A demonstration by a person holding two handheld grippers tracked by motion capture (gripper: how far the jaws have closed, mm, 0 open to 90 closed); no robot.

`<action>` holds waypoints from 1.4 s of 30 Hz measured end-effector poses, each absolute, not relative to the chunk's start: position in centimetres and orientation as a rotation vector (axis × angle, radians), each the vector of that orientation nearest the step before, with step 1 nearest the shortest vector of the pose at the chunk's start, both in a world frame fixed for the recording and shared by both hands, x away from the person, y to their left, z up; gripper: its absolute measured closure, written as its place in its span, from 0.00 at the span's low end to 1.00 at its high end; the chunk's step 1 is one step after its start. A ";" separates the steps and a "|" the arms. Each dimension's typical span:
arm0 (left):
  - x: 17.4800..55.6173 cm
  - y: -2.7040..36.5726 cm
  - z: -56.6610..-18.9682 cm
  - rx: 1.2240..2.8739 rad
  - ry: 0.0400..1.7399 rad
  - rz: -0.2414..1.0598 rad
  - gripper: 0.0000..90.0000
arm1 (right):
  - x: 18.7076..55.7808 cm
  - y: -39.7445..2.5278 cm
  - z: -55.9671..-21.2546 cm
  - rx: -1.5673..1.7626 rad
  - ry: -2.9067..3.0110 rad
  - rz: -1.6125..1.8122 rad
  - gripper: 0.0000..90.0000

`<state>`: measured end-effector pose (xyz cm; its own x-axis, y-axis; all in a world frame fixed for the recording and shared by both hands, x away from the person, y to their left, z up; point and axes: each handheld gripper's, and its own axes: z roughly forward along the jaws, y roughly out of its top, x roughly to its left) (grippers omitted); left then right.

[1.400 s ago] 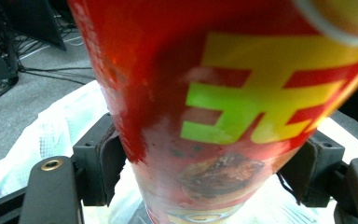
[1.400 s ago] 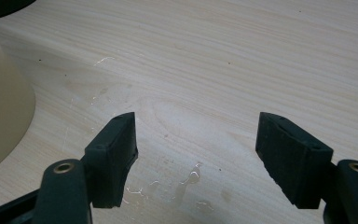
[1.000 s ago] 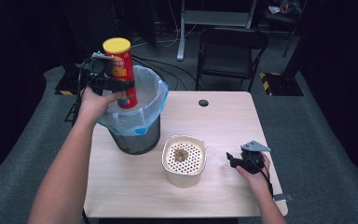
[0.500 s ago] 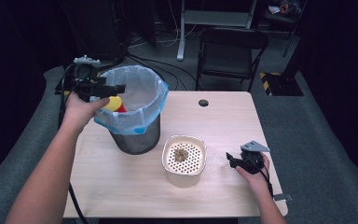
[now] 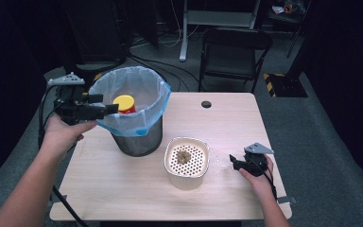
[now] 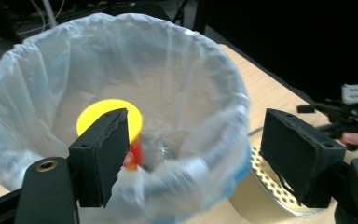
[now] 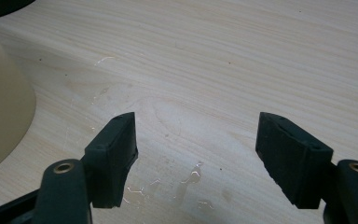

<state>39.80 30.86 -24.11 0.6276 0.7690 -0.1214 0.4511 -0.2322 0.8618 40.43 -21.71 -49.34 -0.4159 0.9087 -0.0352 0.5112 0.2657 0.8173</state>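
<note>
Yellow-capped can (image 5: 124, 104) stands inside the lined bin (image 5: 144, 137). Left hand-held gripper (image 5: 113, 109) hangs released at its rim. Right hand-held gripper (image 5: 232, 161) rests released on the bench (image 5: 227, 118).

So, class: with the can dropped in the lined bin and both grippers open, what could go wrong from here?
1. The left gripper hovers at the liner rim; pulling away carelessly could snag the thin plastic.
2. Small wet patches lie on the table by the right gripper, near the perforated container; things might slip there.

A pale wooden table (image 5: 123, 179) carried a lined bin (image 5: 137, 137) and, near it, a cream strainer bowl (image 5: 185, 163); small wet spots (image 7: 191, 177) glistened.
</note>
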 end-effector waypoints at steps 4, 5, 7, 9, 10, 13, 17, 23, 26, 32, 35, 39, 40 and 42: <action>38.1 31.2 -25.1 1.887 0.964 0.422 0.26 | 40.4 -21.7 -49.3 1.287 2.032 1.024 0.32; 37.5 31.3 -25.8 1.888 0.975 0.424 0.26 | 40.4 -21.6 -49.4 1.281 2.035 1.022 0.32; 37.2 31.4 -26.3 1.892 0.975 0.420 0.26 | 40.4 -21.6 -49.4 1.281 2.035 1.023 0.32; 36.6 31.4 -27.3 1.900 0.971 0.417 0.26 | 40.4 -21.6 -49.4 1.277 2.037 1.021 0.32; 36.2 31.4 -28.3 1.920 0.960 0.424 0.26 | 40.4 -21.6 -49.4 1.279 2.039 1.019 0.32; 35.8 31.4 -29.4 1.937 0.951 0.415 0.26 | 40.4 -21.6 -49.4 1.283 2.037 1.021 0.32; 35.2 31.5 -31.4 1.950 0.941 0.413 0.26 | 40.4 -21.7 -49.4 1.283 2.039 1.018 0.32; 34.7 31.8 -34.0 1.939 0.951 0.427 0.26 | 40.4 -21.6 -49.5 1.289 2.035 1.015 0.32; 34.6 32.0 -35.5 1.926 0.953 0.432 0.26 | 40.4 -21.6 -49.5 1.284 2.034 1.018 0.32; 34.7 32.5 -39.2 1.896 1.006 0.417 0.26 | 40.4 -21.6 -49.5 1.290 2.036 1.012 0.32; 34.9 32.6 -40.4 1.900 1.021 0.424 0.26 | 40.4 -21.5 -49.5 1.288 2.037 1.013 0.32; 35.2 32.9 -42.7 1.906 1.050 0.419 0.26 | 40.4 -21.6 -49.5 1.282 2.038 1.011 0.32; 35.3 32.9 -43.4 1.890 1.064 0.410 0.26 | 40.4 -21.6 -49.5 1.288 2.036 1.014 0.32; 35.4 33.1 -44.5 1.880 1.091 0.397 0.25 | 40.4 -21.6 -49.5 1.286 2.036 1.014 0.32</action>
